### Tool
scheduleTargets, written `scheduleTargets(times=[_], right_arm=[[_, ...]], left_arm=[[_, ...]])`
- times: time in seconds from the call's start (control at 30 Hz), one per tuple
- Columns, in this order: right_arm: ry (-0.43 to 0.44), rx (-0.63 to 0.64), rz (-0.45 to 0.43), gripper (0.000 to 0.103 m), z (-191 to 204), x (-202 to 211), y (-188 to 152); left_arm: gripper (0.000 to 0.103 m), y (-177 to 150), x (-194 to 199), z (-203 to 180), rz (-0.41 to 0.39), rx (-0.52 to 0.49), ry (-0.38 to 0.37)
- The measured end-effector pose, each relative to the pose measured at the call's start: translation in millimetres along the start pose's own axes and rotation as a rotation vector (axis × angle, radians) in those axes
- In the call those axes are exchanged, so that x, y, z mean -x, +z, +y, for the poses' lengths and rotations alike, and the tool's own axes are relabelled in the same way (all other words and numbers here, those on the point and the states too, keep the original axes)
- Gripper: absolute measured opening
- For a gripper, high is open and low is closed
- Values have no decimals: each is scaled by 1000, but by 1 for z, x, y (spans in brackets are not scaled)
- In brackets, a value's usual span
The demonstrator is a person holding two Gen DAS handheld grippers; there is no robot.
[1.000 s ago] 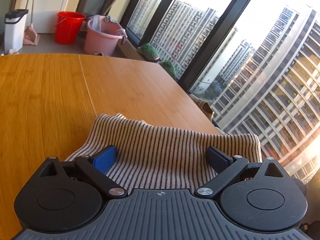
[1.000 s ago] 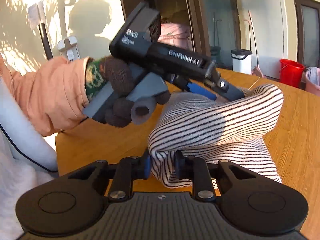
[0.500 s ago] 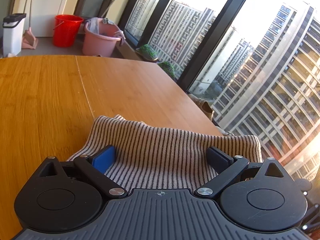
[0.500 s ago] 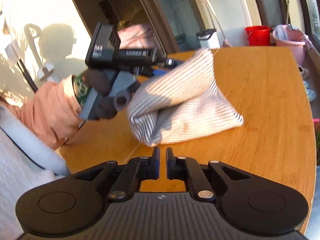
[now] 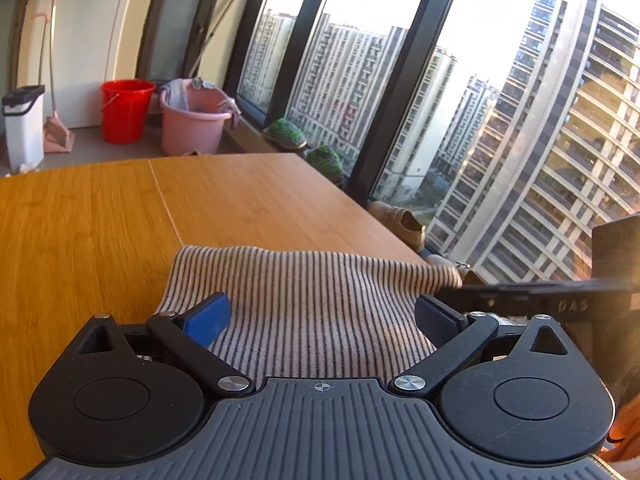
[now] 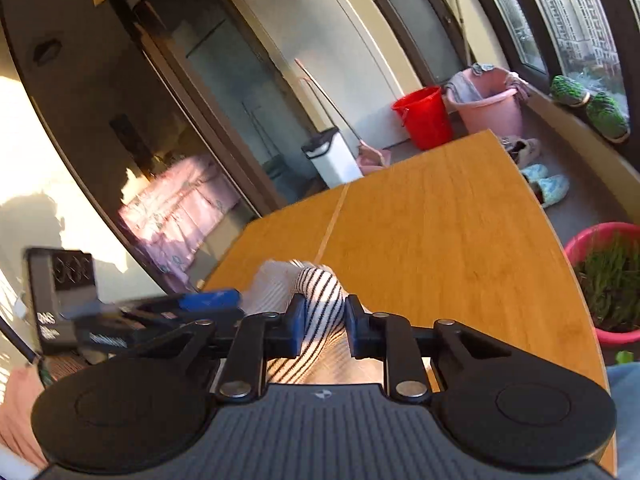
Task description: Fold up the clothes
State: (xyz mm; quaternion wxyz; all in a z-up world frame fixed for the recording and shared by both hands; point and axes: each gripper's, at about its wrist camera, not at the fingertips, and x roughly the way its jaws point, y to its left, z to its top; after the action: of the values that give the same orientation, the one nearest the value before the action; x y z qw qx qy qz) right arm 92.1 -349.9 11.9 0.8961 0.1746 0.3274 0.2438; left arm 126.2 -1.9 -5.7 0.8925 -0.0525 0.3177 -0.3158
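Left gripper (image 5: 322, 318): black linkage arms, silver pivot screws, ribbed grey housing, blue pad one side. Right gripper (image 6: 323, 326): same build.

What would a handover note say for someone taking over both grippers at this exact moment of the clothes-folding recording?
Left gripper: jaws wide open, poised over the striped beige-and-black knit garment, gripping nothing.
Right gripper: shut on a bunched fold of that garment.
Garment: lies near the front edge of the wooden bamboo table, partly folded into a compact bundle.
Done: at least one fold appears made.
Left: probably carry the pinched fold across, lay it flat, release, then smooth the bundle. How many folds remain cannot be told.
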Motion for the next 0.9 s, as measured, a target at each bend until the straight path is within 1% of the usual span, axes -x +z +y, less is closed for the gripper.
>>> scheduleTargets(times=[0.07, 0.1, 0.2, 0.33, 0.37, 0.43, 0.5, 0.7, 0.83, 0.9], right_arm=[[-71, 41, 11, 20, -1, -3, -15], [-92, 63, 7, 20, 2, -2, -18], [-124, 100, 3, 20, 10, -4, -18], [-134, 92, 29, 31, 5, -14, -13], [-129, 80, 29, 32, 2, -16, -13], [-117, 52, 30, 33, -5, -19, -10], [-120, 58, 27, 34, -6, -22, -8], [-178, 161, -1, 34, 0, -36, 8], [-185, 209, -27, 34, 14, -30, 16], [-187, 232, -41, 36, 21, -26, 19]], left_arm=[[102, -1, -5, 1, 8, -10, -5], [102, -1, -8, 1, 16, -17, -2], [102, -2, -18, -5, 46, -50, 22], [102, -7, -20, -12, 62, -65, 61], [102, -8, -19, -14, 64, -63, 68], [102, -9, -17, -16, 67, -65, 80], [102, -11, -14, -17, 70, -58, 83], [103, -8, -11, -8, 68, 0, 66], [103, -10, -7, -8, 66, 20, 61], [103, -11, -5, -6, 65, 27, 57]])
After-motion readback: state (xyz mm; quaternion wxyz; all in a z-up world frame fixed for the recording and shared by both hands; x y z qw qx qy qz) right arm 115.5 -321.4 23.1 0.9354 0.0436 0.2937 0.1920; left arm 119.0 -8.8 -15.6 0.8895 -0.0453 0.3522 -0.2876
